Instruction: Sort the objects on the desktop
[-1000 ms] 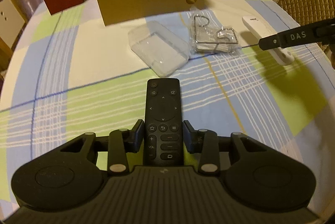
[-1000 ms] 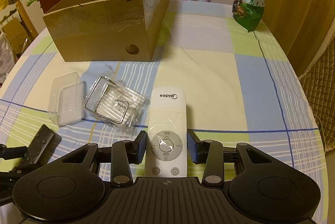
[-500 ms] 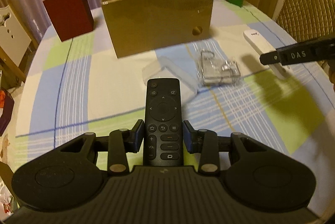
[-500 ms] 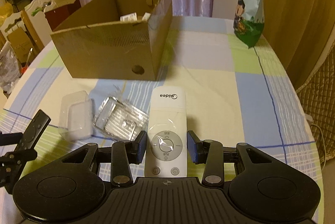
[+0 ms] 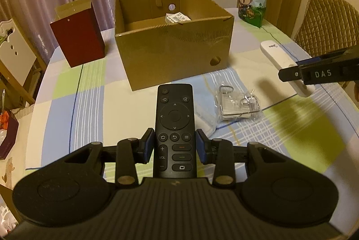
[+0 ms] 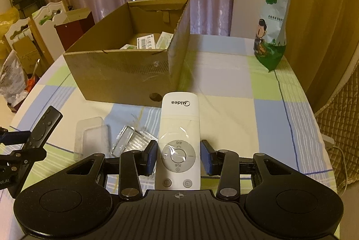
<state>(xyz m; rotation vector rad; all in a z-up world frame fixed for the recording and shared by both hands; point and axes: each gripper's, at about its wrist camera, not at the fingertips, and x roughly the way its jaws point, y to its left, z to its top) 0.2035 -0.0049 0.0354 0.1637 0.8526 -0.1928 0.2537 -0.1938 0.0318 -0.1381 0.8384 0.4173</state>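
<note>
Left claw (image 5: 175,148) clamped on slim black rectangular remote control (image 5: 175,128), raised above checked-cloth desk (image 5: 89,110), remote pointing forward from between the pads. Right claw (image 6: 178,158) gripping white oblong plastic remote control (image 6: 179,128) likewise. Open brown cardboard box (image 5: 175,56) straight ahead of both claws. Clear plastic packet with wire parts (image 5: 239,103) on desk, forward-right of left claw.

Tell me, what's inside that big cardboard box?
Inside the cardboard box lie a few small packets with printed labels, toward the far end. The near wall hides the part of the floor closest to the cameras, so anything lying there cannot be seen.
</note>
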